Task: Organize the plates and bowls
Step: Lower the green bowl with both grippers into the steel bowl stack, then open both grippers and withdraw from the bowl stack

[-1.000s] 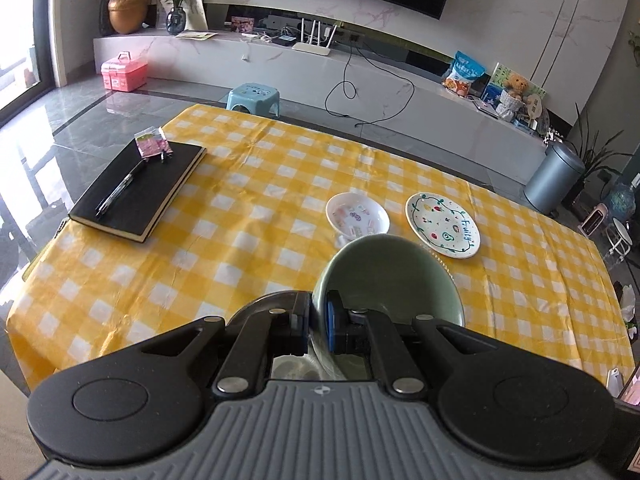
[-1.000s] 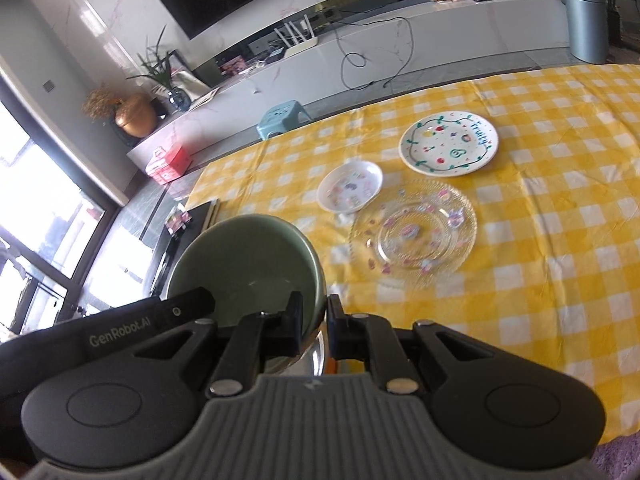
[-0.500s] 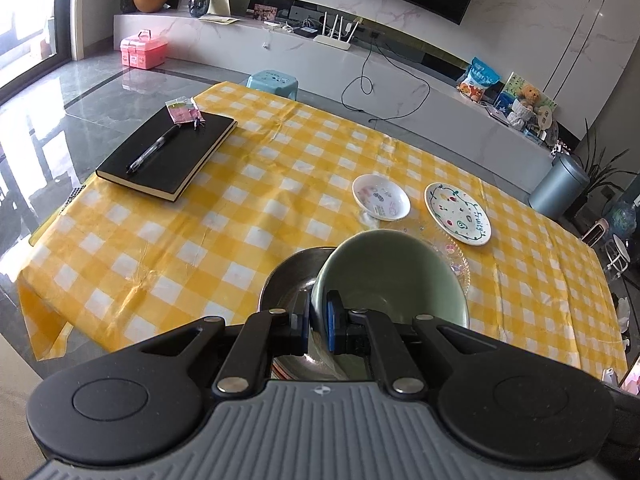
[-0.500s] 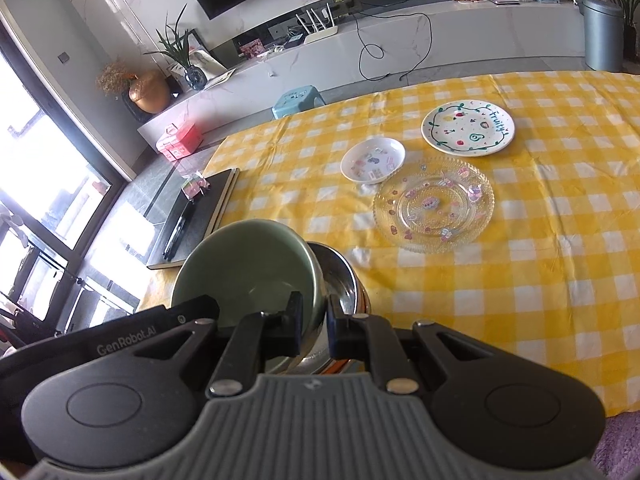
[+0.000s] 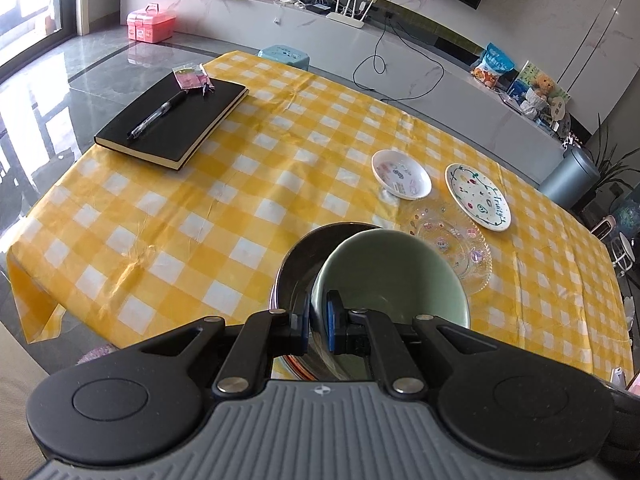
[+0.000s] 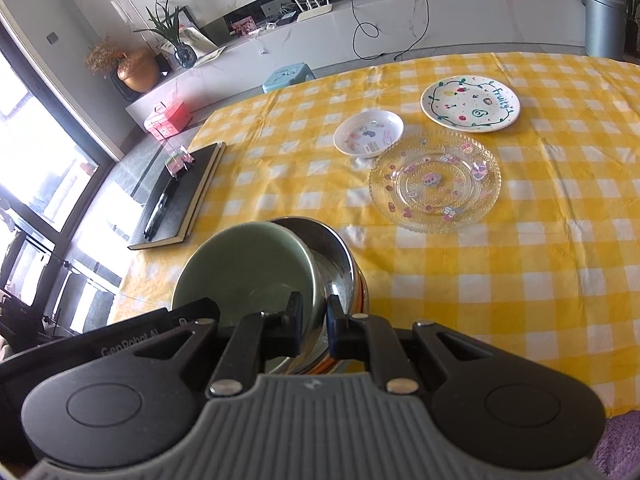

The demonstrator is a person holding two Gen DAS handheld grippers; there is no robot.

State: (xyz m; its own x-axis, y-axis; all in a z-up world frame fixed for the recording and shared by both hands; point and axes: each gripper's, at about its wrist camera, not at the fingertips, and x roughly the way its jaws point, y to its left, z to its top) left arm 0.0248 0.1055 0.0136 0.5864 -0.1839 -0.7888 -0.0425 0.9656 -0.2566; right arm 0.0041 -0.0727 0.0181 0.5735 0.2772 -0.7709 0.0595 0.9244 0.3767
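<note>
Both my grippers pinch the rim of the green bowl [image 5: 390, 276]: my left gripper [image 5: 318, 322] is clamped on its near left edge, my right gripper [image 6: 311, 326] on its near right edge, one pad inside and one outside the wall. A second ago the bowl hung over bare cloth with no metal bowl under it; half a second ago the steel rim had come into sight beneath; now the green bowl sits tilted partly inside the steel bowl [image 6: 340, 264], whose dark rim shows at 9 o'clock of it in my left view and at 3 o'clock in my right. I cannot tell whether the two bowls touch.

On the yellow checked tablecloth [image 5: 224, 216], the clear glass plate [image 6: 434, 182] lies at 1 o'clock of the bowls, the small white dish [image 6: 368, 133] just beyond it, the white Fruity plate [image 6: 470, 103] farther off. The black notebook [image 5: 172, 122] lies at 10 o'clock. All have drawn farther up my views than before.
</note>
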